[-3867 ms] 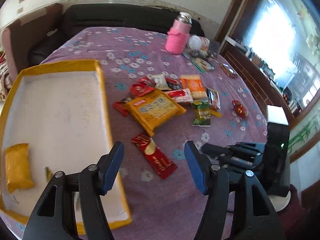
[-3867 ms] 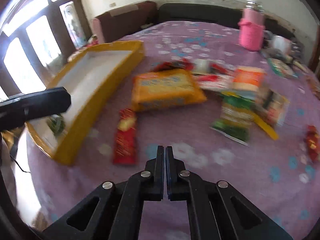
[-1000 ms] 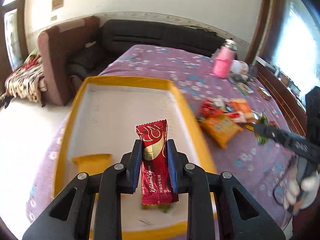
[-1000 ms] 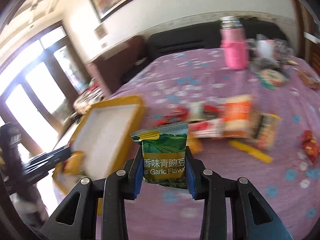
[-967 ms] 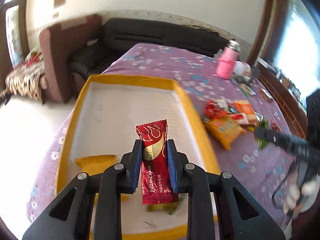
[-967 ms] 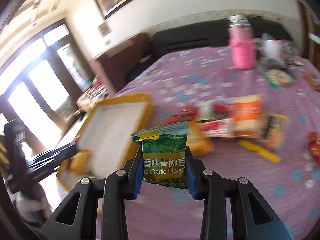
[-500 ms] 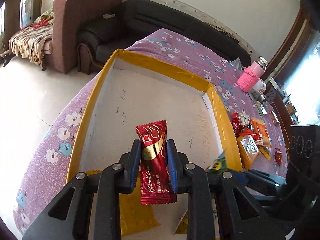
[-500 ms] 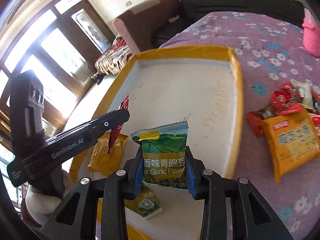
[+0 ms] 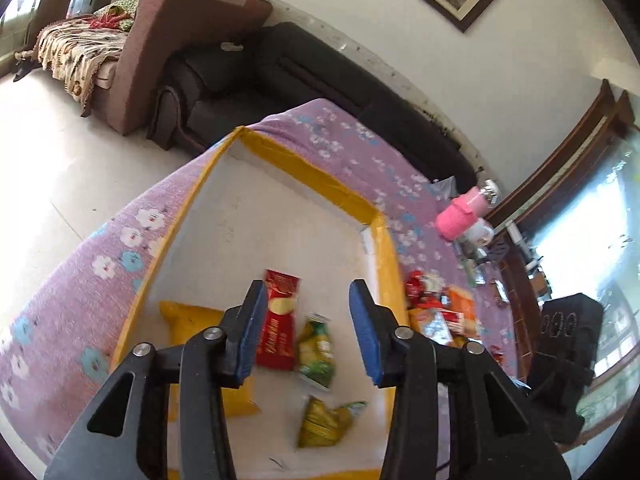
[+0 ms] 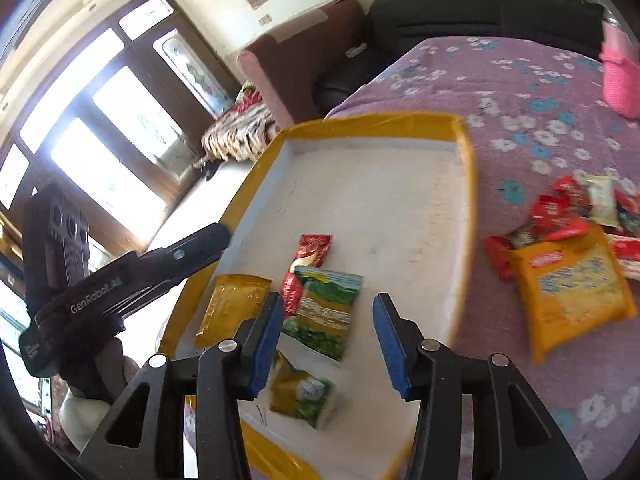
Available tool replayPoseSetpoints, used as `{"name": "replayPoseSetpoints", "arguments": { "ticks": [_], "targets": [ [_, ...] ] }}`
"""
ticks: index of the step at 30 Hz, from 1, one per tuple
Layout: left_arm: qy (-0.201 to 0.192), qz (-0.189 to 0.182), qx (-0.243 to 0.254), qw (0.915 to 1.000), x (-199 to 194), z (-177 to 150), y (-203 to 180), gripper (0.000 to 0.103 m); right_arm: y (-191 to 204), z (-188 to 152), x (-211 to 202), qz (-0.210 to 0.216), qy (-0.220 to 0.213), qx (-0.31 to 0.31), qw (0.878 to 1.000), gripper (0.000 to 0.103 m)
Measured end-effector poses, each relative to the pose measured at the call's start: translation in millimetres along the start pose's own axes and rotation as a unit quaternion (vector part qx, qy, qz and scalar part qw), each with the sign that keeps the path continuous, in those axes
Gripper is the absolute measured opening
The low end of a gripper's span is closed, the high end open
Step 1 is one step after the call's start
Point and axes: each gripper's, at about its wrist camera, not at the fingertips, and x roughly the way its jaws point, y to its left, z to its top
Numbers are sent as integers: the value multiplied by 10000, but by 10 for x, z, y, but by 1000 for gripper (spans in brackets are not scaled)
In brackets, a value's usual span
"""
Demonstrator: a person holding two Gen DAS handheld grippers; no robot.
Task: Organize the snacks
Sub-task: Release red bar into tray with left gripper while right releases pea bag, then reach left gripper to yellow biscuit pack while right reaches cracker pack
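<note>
A yellow-rimmed white tray (image 9: 384, 240) (image 10: 464, 216) sits on the purple floral table. In it lie a red wafer bar (image 9: 278, 324) (image 10: 306, 268), a green garlic pea packet (image 9: 318, 354) (image 10: 326, 312), a second green packet (image 9: 326, 424) (image 10: 300, 390) and a yellow packet (image 9: 184, 320) (image 10: 232, 308). My left gripper (image 9: 306, 330) is open and empty above the red bar. My right gripper (image 10: 326, 344) is open and empty above the green packet. The left gripper's body (image 10: 120, 276) shows in the right wrist view.
Loose snacks lie on the table right of the tray: a large orange packet (image 10: 572, 284) and several red wrappers (image 10: 556, 212) (image 9: 420, 284). A pink bottle (image 9: 460, 216) (image 10: 622, 76) stands at the far end. Sofas stand beyond the table.
Both grippers opened over the tray. The red bar dropped from the left gripper and the green pea packet from the right; both now lie in the tray.
</note>
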Motion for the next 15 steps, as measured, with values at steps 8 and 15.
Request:
{"name": "replayPoseSetpoints", "arguments": {
  "ticks": [8, 15],
  "targets": [
    [230, -512, 246, 9981, 48, -283, -514, 49, -1013, -14, -716, -946, -595, 673, 9915, 54],
    [426, -549, 585, 9959, 39, -523, -784, 49, -992, 376, -262, -1566, -167, 258, 9872, 54]
  ]
}}
